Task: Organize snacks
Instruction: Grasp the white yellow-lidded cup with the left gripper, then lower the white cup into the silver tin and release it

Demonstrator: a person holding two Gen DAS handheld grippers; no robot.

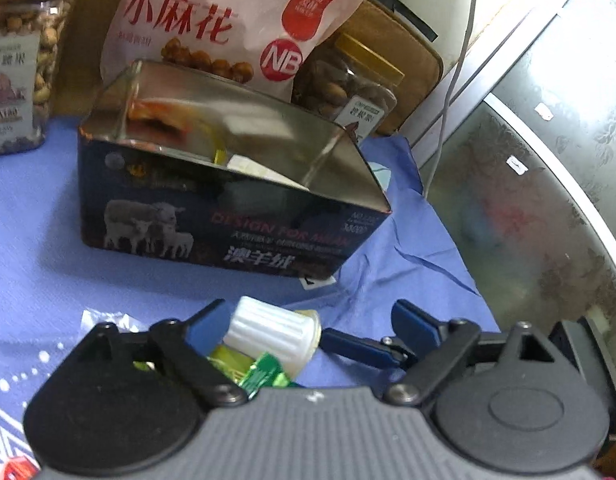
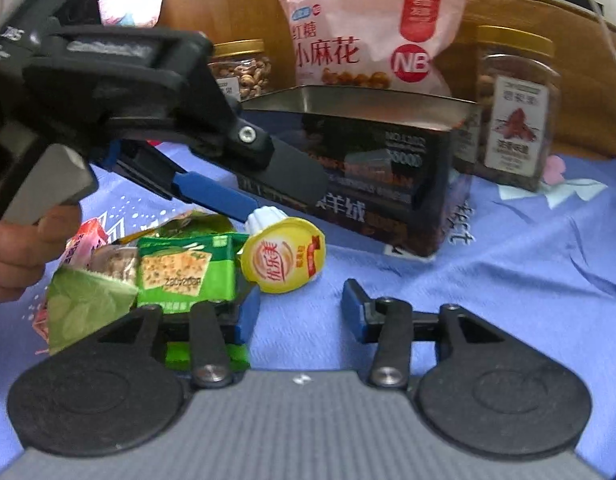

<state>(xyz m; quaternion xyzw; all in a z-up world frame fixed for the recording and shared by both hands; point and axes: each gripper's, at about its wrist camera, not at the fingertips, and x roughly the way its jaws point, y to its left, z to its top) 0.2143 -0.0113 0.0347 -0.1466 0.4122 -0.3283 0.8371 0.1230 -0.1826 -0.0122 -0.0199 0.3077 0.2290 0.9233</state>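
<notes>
Lying on its side on the blue cloth, the ribbed white jelly cup with yellow foil lid sits before our dark rectangular metal tin — beside green cracker packets. Left tongs gape around it untouched; right tongs — half-open, empty.

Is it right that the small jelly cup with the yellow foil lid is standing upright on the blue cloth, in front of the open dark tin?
Not quite. The jelly cup is lying on its side, not upright: the right wrist view shows its yellow lid facing sideways toward the camera and its white ribbed body pointing back. The rest holds: it rests on the blue cloth, in front of the open dark tin.
</notes>
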